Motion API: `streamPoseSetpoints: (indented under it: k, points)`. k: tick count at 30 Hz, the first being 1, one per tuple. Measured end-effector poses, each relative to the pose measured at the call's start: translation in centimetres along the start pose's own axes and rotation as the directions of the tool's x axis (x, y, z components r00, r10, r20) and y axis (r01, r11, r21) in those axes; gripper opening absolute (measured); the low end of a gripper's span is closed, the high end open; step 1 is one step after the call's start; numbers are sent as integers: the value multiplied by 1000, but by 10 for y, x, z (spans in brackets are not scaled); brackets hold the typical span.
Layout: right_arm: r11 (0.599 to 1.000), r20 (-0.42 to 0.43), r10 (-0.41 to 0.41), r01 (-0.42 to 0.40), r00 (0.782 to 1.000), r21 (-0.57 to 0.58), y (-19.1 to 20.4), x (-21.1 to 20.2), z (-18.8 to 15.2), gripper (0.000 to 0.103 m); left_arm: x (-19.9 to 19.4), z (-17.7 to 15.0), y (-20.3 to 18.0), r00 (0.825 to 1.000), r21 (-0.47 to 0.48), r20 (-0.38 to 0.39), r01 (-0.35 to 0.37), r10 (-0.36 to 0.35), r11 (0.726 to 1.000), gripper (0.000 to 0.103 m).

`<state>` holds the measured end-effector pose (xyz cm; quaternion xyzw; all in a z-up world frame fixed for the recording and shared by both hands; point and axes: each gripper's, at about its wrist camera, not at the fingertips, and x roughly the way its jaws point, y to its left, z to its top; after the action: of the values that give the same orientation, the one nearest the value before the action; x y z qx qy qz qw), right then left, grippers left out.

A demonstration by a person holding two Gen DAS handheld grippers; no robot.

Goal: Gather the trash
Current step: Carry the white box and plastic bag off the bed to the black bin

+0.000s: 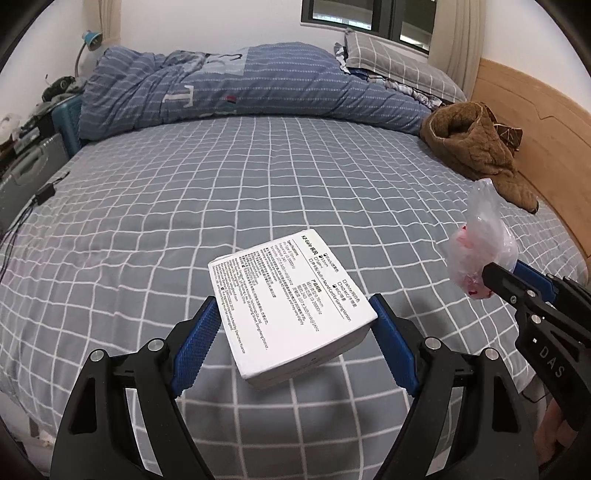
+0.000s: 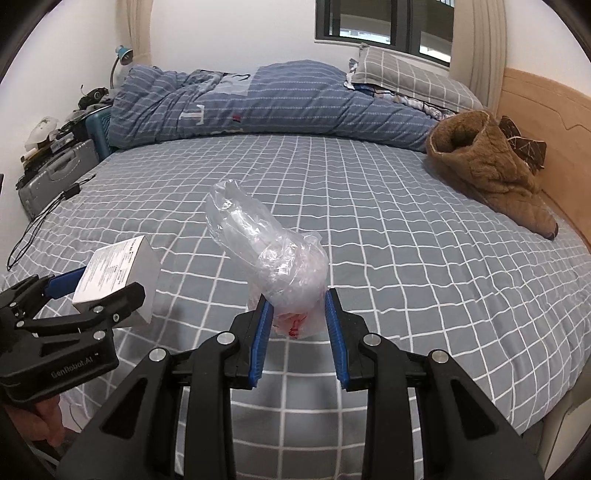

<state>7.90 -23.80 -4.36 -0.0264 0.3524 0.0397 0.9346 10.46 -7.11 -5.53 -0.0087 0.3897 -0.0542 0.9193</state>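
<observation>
I'm looking across a bed [image 1: 258, 177] spread with a grey sheet in a white grid, a blue striped duvet [image 1: 236, 88] bunched along its far side and a grey checked pillow [image 1: 399, 62] below a dark-framed window [image 1: 369, 14] with pale curtains. To the right runs a light wooden headboard [image 1: 524, 110] with a brown fleece garment [image 1: 476, 147] heaped beside it; at left, against the white wall, stand a grey suitcase [image 2: 55, 173] and a blue desk lamp [image 2: 122, 55]

right tool [image 2: 299, 325]: clamps plastic bag [image 2: 273, 251] | left tool [image 2: 99, 291]: clamps white box [image 2: 118, 273] | above bed [image 2: 406, 258]
</observation>
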Motion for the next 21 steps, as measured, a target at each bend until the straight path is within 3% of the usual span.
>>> streamPoseSetpoints:
  k: [21]
  points:
    - [999,2,20,-20,1000,-31,35,-46,-23,28,-56,-40,22,1000,-16,-5,-6,6,1000,79]
